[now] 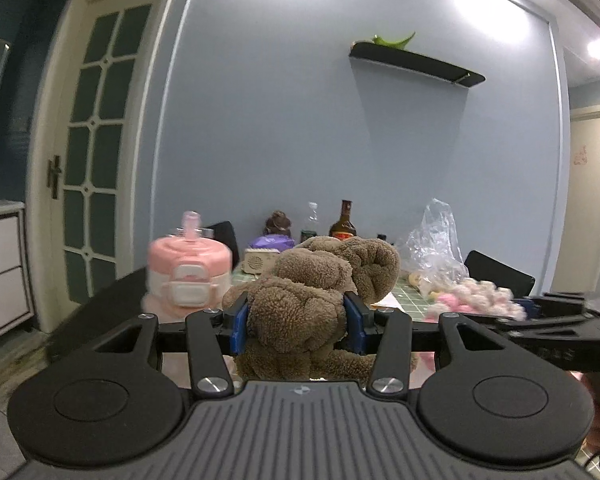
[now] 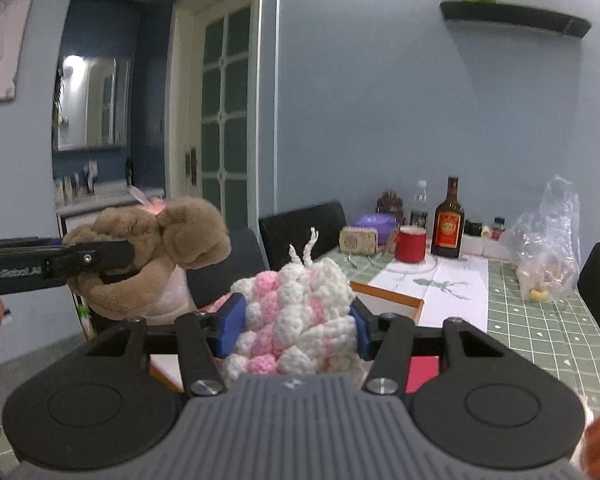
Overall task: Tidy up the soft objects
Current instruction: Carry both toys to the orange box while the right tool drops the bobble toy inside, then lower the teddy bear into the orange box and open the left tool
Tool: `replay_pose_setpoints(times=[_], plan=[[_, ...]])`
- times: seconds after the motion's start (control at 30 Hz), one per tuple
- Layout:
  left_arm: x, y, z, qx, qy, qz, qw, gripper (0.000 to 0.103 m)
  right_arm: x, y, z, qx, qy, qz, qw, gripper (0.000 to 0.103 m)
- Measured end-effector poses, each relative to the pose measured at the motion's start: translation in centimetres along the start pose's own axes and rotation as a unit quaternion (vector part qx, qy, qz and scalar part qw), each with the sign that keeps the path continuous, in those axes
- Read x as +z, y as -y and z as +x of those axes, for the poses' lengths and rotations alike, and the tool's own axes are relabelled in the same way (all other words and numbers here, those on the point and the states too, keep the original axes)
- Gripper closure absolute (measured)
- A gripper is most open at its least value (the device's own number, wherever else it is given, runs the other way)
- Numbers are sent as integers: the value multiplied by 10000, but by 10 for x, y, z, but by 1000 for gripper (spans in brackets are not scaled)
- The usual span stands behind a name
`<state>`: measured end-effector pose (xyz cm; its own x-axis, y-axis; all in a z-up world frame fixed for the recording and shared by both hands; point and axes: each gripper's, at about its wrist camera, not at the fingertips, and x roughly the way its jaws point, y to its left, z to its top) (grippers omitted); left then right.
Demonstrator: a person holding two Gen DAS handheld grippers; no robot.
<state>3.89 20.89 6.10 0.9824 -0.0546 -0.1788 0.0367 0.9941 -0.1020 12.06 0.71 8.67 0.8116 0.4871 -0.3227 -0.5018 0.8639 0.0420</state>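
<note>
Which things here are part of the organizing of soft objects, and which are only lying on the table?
Part of the job:
- brown plush toy, clamped in the left claw
- pink and white knitted piece, clamped in the right claw

Just lying about:
- brown bottle
- red mug
- plastic bag
- pink container

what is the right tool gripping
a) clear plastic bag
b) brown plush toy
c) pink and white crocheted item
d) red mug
c: the right tool has both blue pads pressed into the pink and white crocheted item, while the brown plush toy sits in the left tool.
</note>
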Motion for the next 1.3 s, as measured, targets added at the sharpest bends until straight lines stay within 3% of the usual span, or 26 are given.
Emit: replay_pose_setpoints(times=[0.17,0.3,0.5,0.7,0.93,1.07,1.3], plan=[[-4,-11,42,61,-355,-540,9979,49,13,15,56,-76,-576,298,9979,47],[-15,-13,62,81,-448,-474,9978,49,7,24,97,-171,-1069,538,9927,47],[-26,-20,74,-19,-686,-532,9962,49,-20,18,112,127,-1551,593,9860,48],[-33,-22,75,-50,-800,-578,9951,49,-26,-7,95,-108,-1462,-13,9892,49],[-36,-19,81,-66,-873,-476,9950,49,-24,-6,100,-298,-1614,-207,9862,50],[-36,-18,83,-107,-906,-450,9948,49,-18,-4,95,-397,-1490,-234,9878,40],[-41,-12,91,-104,-1137,-273,9931,49,-7,8,82,-512,-1270,-125,9905,35]])
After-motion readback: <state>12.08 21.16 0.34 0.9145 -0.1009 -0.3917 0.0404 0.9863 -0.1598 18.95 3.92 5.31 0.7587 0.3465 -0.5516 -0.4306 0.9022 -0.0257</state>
